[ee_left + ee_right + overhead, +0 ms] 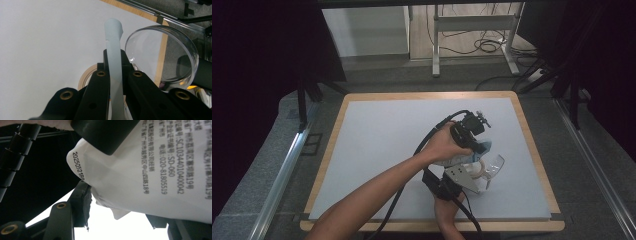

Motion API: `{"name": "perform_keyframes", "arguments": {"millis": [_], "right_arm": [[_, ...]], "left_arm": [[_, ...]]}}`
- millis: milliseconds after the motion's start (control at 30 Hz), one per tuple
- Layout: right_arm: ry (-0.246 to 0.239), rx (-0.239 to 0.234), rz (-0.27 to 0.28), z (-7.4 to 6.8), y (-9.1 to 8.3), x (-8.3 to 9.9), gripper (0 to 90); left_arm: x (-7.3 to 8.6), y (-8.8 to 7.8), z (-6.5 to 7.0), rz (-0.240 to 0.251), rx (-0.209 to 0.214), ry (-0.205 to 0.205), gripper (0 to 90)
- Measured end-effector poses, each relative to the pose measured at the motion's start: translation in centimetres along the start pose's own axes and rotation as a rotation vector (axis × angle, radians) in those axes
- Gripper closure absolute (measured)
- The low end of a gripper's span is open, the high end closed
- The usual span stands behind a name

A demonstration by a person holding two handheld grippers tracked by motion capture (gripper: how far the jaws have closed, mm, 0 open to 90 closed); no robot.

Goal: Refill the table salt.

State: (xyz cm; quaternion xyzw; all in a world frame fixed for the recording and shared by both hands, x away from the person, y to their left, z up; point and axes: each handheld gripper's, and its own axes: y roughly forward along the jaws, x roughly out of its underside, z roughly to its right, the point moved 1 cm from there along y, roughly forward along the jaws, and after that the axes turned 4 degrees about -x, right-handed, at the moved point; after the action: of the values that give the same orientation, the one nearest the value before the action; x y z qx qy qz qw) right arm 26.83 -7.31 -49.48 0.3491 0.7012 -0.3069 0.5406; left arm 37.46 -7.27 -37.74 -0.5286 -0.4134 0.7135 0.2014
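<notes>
A white printed bag point(456, 159) point(150, 170) hangs over the right part of the table between both grippers. Its pale blue top strip point(113, 45) point(485, 147) stands upright in my left gripper point(115, 56) point(479, 142), whose jaws are shut on it. From below, my right gripper point(120, 207) point(469, 166) holds the bag's body. Its left pad point(83, 200) presses the bag's edge, and the bag covers most of the other jaw. A clear round glass dish point(496, 166) point(162, 50) sits just right of the bag.
The white table mat point(377, 140) has a wooden rim point(432, 95). A beige ring point(85, 76) lies on the mat under the left gripper. Dark curtains, metal rails and a desk frame with cables point(472, 35) surround the table.
</notes>
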Motion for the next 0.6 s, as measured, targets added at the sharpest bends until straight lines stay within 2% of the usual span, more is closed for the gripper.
{"name": "perform_keyframes", "arguments": {"millis": [600], "right_arm": [[-0.001,0.003,0.006,-0.11,0.06,-0.28,45.4]], "left_arm": [[-0.15,-0.18,0.15,-0.003,-0.006,-0.001,90.0]]}}
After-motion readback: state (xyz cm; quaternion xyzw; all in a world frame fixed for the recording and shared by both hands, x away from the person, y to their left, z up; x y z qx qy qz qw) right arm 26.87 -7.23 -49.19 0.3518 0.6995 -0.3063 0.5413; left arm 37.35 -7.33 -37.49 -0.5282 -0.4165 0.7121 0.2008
